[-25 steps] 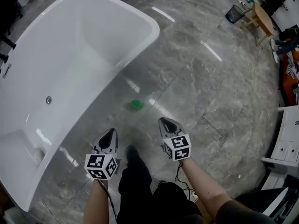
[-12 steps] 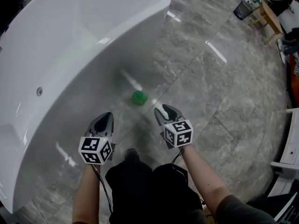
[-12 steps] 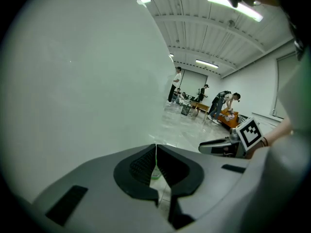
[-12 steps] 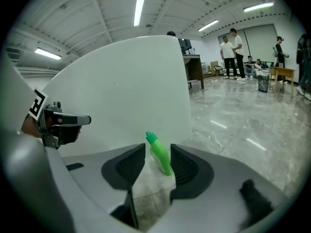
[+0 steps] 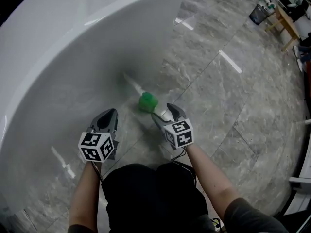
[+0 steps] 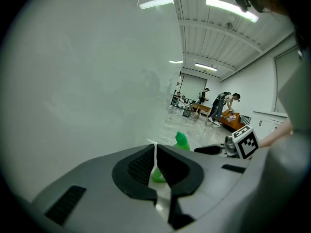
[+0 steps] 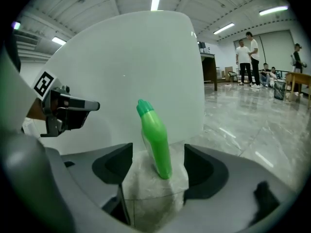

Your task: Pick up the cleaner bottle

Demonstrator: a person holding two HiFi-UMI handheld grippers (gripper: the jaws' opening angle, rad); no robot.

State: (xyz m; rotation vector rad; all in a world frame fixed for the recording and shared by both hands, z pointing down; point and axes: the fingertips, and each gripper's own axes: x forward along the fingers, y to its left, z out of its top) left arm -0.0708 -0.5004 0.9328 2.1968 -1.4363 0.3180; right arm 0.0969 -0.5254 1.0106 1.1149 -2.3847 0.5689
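Both grippers are held low by the bathtub (image 5: pixel 73 57): right gripper (image 5: pixel 164 114) jaws are opening wide, lined up to straddle the standing green cleaner bottle (image 5: pixel 147 102) on the floor (image 5: pixel 228 96) just ahead, untouched, while the left gripper (image 5: pixel 108 118) is held closed, empty, likely unneeded.
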